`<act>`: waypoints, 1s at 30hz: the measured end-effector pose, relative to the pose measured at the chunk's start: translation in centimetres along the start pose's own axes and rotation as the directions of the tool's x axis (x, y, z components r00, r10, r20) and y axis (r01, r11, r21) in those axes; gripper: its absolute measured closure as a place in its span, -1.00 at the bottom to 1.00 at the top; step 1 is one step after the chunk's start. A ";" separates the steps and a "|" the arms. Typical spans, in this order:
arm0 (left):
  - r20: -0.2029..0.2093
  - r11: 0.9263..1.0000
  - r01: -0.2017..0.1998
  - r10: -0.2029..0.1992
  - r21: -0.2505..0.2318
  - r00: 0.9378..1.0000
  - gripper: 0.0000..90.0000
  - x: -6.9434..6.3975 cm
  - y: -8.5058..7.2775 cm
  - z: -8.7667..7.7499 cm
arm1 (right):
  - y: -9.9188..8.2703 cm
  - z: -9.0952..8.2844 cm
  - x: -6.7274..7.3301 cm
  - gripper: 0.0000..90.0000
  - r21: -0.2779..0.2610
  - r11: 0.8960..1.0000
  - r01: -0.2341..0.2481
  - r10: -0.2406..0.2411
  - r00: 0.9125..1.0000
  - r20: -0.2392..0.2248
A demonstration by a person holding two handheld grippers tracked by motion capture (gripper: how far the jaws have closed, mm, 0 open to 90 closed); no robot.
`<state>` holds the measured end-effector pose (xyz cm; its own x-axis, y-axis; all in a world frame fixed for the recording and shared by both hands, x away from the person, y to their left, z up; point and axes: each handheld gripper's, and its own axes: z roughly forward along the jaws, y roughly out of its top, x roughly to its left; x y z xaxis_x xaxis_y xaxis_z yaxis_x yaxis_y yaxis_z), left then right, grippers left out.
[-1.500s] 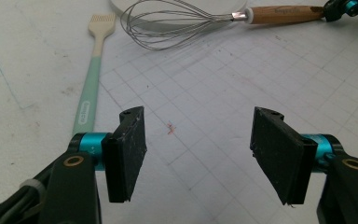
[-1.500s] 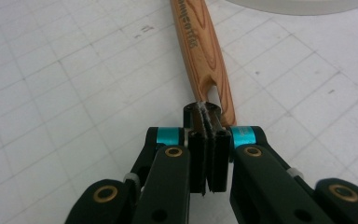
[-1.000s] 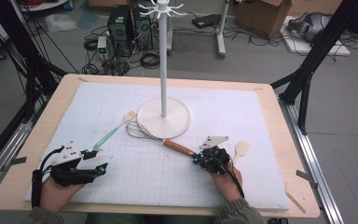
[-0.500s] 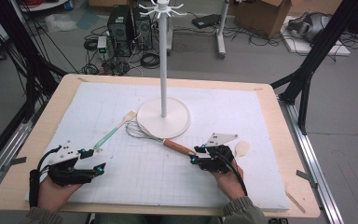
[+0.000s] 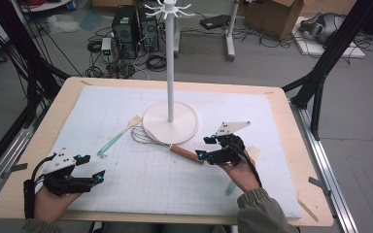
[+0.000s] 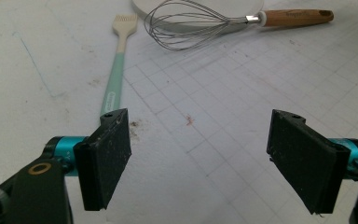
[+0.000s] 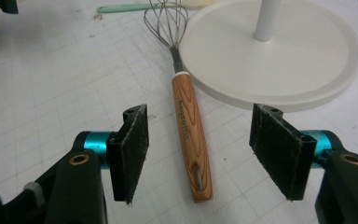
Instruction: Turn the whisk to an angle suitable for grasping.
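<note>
A lab is showing here: computer towers (image 5: pixel 135 26), tangled cables (image 5: pixel 155 62) and cardboard boxes (image 5: pixel 272 14) are crowding the floor.

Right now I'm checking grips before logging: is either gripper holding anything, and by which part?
Nothing is held. The right gripper has open jaws either side of the whisk handle, not touching; the left gripper is open too.

Each hand carries a black two-jaw gripper — the left gripper (image 5: pixel 95 177) and the right gripper (image 5: pixel 205 147) share one build. The jaws are flat black rectangular pads (image 6: pixel 107 158) with a rough, dusty face, each fixed by a small screw at its upper corner and mounted on a teal metal cylinder (image 7: pixel 93 140). Brass-ringed holes mark the black arms below. A grey three-cornered plate (image 5: pixel 231 127) tops each body, black cables trail back — the right wrist wears an olive-grey sleeve (image 5: pixel 264 211)
</note>
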<state>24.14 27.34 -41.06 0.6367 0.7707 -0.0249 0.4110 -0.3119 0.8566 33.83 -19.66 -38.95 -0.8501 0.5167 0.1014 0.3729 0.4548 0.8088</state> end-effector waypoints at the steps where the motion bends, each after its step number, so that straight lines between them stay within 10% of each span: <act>1: 0.000 1.000 0.001 -0.001 -0.002 1.000 -0.51 0.0 0.0 0.0 | 0.0 0.2 0.0 -0.20 0.009 1.000 0.003 -0.003 1.000 -0.002; 30: 0.033 1.000 -0.014 0.014 0.000 0.999 -0.52 -0.3 0.6 1.1 | 1.5 1.6 -0.9 -0.19 0.043 0.999 0.027 -0.027 1.000 -0.002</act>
<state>24.91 26.35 -41.09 0.6635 0.7476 -0.0295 0.4018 -0.3228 0.8569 35.74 -18.25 -38.76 -0.8606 0.5029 0.0802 0.3653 0.4999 0.7853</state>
